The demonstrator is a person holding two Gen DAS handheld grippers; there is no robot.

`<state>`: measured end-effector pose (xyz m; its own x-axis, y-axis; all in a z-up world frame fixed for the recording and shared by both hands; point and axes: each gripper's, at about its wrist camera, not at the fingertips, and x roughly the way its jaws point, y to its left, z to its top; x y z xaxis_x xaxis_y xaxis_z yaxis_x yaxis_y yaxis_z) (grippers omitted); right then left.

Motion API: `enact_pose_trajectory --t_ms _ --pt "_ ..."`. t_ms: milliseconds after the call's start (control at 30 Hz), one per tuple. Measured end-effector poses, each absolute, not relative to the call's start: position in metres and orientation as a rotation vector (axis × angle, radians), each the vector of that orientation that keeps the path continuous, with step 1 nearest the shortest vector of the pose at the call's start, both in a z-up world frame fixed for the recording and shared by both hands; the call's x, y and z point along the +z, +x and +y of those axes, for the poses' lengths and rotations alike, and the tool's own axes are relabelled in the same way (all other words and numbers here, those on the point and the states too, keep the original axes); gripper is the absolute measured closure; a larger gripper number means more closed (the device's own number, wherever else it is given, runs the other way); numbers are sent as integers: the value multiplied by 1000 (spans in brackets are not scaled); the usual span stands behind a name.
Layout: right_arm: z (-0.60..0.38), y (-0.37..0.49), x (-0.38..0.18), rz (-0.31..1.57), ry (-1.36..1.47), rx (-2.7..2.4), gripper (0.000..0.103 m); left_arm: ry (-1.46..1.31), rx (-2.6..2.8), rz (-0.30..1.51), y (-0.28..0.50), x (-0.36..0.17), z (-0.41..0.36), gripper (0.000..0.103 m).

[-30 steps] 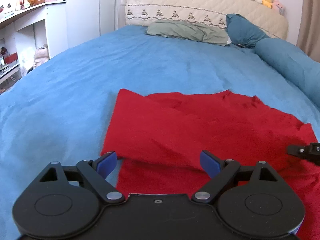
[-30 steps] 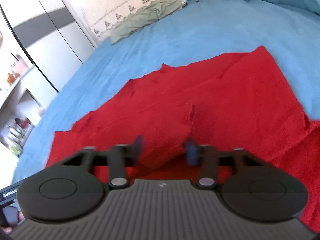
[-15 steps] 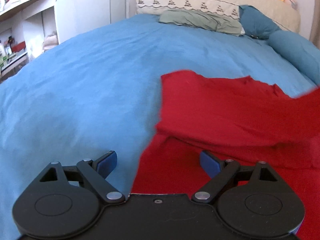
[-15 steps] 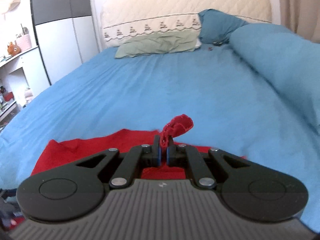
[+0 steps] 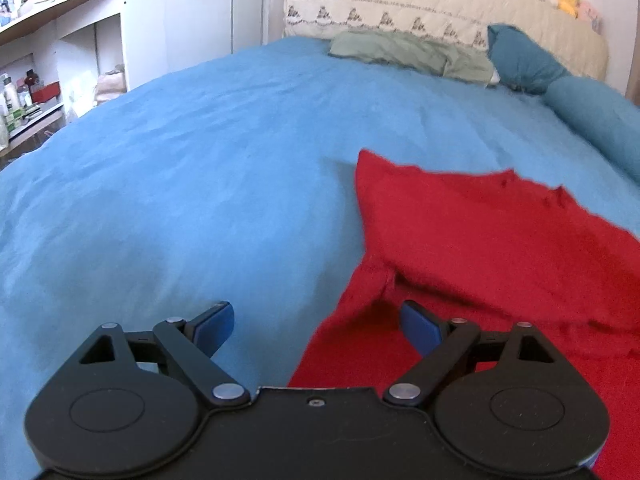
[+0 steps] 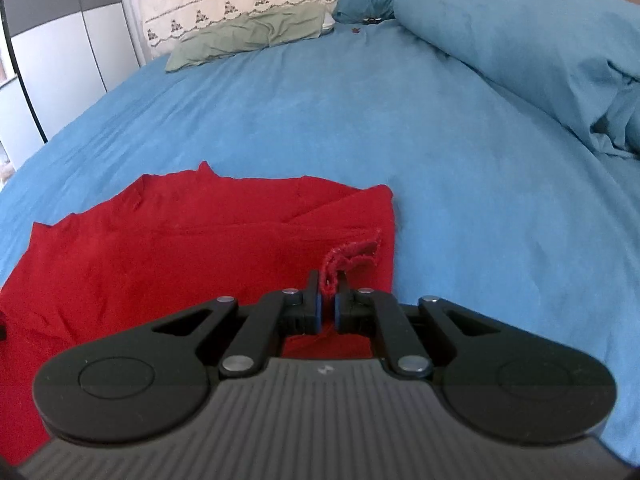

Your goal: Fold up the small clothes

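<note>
A red garment (image 5: 500, 248) lies partly folded on the blue bedspread (image 5: 200, 184). In the left wrist view it fills the lower right, with a folded layer on top. My left gripper (image 5: 316, 324) is open and empty, straddling the garment's left edge low over the bed. In the right wrist view the red garment (image 6: 180, 248) lies at the lower left. My right gripper (image 6: 328, 300) is shut on a bunched bit of the garment's right edge, which pokes up between the fingers.
A green pillow (image 5: 412, 54), a teal cushion (image 5: 520, 64) and a cream headboard (image 5: 440, 4) with plush toys lie at the far end. A rolled blue duvet (image 6: 532, 48) runs along the right. White shelves (image 5: 60, 56) stand at the left.
My right gripper closed on the garment's edge, lifted it and carried it over, and now holds it low on the folded cloth. My left gripper moved left to the garment's edge, staying open.
</note>
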<state>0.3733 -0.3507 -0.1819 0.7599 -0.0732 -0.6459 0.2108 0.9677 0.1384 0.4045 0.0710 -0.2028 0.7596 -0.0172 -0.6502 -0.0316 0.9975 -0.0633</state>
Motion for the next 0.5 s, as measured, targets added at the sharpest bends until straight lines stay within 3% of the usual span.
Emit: enact_pose_trajectory --t_ms 33,67,133,500 --pt "-352 371 -182 677 208 -160 60 -74 -7 702 408 -202 70 10" --pt "-350 371 -178 663 203 -162 33 -70 -18 696 411 -201 69 10" --pt "-346 362 -169 609 183 -178 12 -57 -26 685 416 -199 65 10" --pt "-327 364 -158 584 167 -73 12 -122 87 682 422 -212 88 11"
